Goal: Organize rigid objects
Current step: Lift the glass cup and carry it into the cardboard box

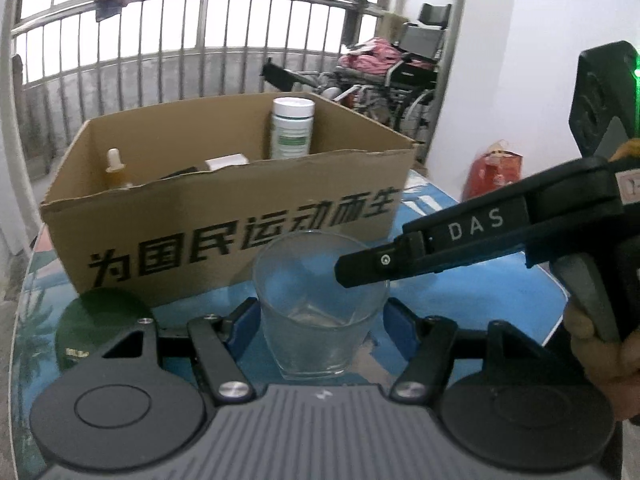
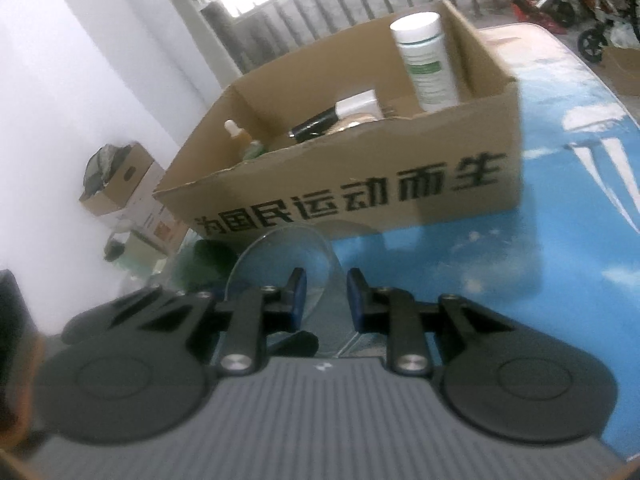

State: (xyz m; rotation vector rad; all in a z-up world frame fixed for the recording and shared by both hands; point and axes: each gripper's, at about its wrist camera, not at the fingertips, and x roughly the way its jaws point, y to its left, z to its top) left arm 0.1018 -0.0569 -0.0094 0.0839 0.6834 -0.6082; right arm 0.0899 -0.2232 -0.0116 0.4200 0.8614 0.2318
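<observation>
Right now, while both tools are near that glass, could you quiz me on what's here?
1. True or false: the glass sits inside the cardboard box.
2. Tallest thing in the box? A white bottle; B dropper bottle; C black tube.
3. Fill in: the left tool has its fingers either side of the ____.
Key: 1 false, it stands before the box; 2 A; 3 glass.

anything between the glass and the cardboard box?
Mostly bare blue tabletop. In the left wrist view, the right tongs reach across the glass rim on the side toward the cardboard box, but nothing rests on the table in that gap.
</observation>
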